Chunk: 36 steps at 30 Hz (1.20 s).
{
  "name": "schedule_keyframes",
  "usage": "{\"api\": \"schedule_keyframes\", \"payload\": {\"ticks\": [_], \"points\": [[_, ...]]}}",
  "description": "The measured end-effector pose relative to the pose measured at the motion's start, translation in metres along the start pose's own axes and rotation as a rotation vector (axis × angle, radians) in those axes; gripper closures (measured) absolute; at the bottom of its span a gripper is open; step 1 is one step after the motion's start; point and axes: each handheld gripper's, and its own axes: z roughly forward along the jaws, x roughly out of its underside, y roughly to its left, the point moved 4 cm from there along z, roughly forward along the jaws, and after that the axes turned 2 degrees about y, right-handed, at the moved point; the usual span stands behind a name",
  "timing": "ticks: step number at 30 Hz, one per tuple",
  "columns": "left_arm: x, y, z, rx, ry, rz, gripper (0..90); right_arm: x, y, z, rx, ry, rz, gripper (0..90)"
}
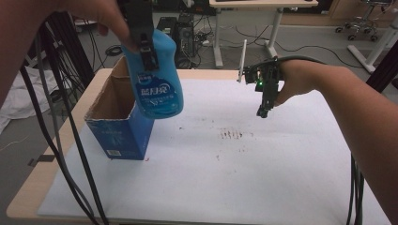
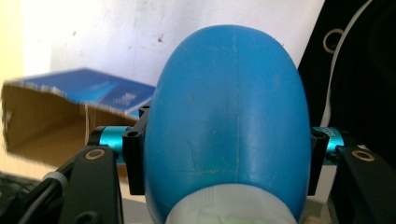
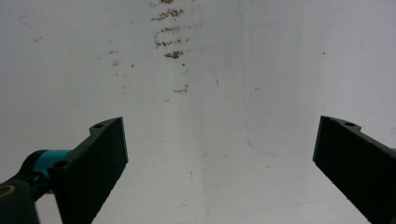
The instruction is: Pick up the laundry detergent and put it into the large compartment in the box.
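Blue bottle [image 1: 157,77]: label bears white Chinese characters, blurred and not legible. Blue carton [image 1: 123,133], directly below the bottle: small white printed panel, too small to read.

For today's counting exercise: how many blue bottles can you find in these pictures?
1. The blue bottle hangs in the air, clamped in the left gripper, just beside the open cardboard box at the table's left. The box's inside is partly hidden, so more could sit there.
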Motion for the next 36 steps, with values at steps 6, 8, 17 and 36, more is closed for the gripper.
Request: {"api": "schedule_keyframes", "payload": {"ticks": [6, 8, 17, 36], "points": [[0.023, 0.013, -0.017, 0.014, -0.025, -0.188, 38.0, 0.000, 0.001, 0.000, 0.000, 0.002, -0.001, 2.1], [0.030, 0.017, -0.021, 0.016, -0.033, -0.249, 38.0, 0.000, 0.001, -0.001, 0.000, 0.005, -0.005, 2.1], [0.059, 0.037, -0.027, 0.005, -0.032, -0.438, 38.0, -0.001, 0.002, 0.000, 0.001, 0.003, 0.002, 2.1], [0.089, 0.068, 0.004, 0.010, 0.017, -0.668, 38.0, -0.002, -0.001, 0.001, 0.002, -0.005, 0.008, 2.1]]}}
